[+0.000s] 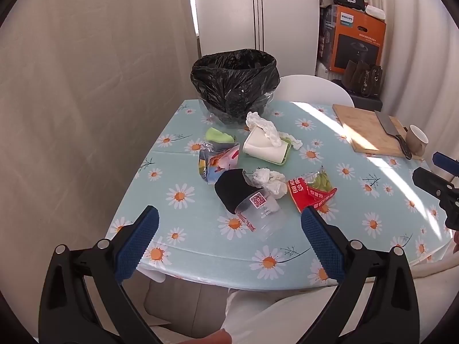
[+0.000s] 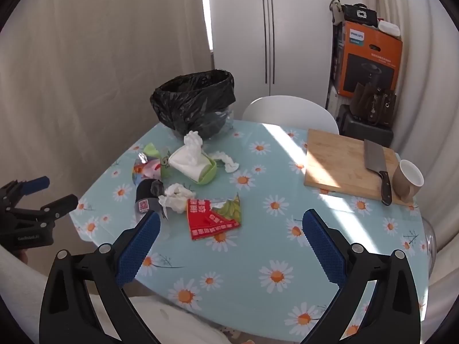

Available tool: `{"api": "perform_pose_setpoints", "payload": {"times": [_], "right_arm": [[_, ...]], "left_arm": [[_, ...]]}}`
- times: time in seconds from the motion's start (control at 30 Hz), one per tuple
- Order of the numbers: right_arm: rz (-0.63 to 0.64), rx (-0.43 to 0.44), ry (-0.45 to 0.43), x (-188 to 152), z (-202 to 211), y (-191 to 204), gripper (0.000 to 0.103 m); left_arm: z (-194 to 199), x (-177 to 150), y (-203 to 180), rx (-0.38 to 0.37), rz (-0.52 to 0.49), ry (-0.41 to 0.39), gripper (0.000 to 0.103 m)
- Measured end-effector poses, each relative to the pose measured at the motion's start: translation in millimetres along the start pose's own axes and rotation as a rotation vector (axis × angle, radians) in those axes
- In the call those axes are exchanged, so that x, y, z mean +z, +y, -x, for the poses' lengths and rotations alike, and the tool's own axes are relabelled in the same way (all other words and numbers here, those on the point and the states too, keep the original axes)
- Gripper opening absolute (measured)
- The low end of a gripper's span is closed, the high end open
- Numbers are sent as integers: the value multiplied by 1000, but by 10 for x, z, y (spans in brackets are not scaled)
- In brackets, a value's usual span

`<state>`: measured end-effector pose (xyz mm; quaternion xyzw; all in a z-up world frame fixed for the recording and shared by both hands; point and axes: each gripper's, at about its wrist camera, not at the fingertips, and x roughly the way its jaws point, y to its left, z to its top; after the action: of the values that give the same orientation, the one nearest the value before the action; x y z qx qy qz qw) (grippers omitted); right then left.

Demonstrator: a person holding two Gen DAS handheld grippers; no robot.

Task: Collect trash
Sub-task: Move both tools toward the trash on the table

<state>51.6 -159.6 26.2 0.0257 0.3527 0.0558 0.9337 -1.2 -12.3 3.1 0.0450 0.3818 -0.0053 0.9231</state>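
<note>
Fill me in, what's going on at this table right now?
A person holds both grippers open above the near edge of the daisy-print table, nothing between the jaws of either. The left gripper points at the clear plastic cup lying on its side; the right gripper faces the red wrapper. Crumpled tissues and other litter lie loose in front of the black-lined bin. Nothing is picked up yet.
</note>
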Motion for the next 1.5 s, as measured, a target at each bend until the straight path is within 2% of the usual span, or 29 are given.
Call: {"api": "perform_pose_setpoints", "payload": {"times": [0.8,1.5], "right_arm": [[12,40,17,-52,-26,10,95],[40,21,0,-59,60,41,95]], "left_arm": [[32,-60,-51,-14,-6,6,97],[97,-104,-24,-28,-14,-25,97]]}}
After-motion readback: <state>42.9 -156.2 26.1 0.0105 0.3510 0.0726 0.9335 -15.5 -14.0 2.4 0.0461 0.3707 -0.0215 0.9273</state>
